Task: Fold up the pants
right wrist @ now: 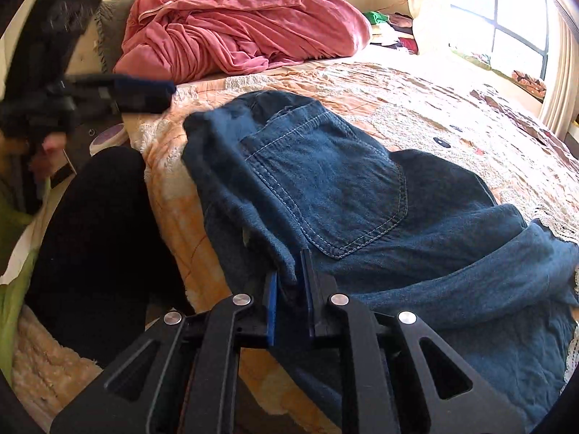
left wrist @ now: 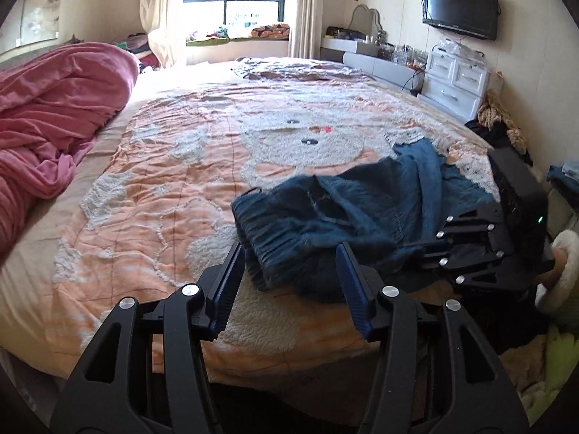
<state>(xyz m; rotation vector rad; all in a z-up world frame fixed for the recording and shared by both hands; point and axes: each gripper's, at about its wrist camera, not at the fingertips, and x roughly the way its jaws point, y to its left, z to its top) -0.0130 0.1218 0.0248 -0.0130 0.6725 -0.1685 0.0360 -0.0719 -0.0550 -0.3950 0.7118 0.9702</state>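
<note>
Right now our right tool (right wrist: 291, 285) pinches the blue pants (right wrist: 343, 188) on the bed (left wrist: 163, 181). Our left tool (left wrist: 289, 282) hangs with fingers apart, just short of them.

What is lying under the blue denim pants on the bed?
Under the denim pants lies the peach quilt with its fluffy white cartoon pattern. The part of the quilt directly beneath them is covered, so anything there cannot be seen.

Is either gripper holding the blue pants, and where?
The right gripper pinches a fold at the near edge of the blue pants. The left gripper is open, holding nothing.
</note>
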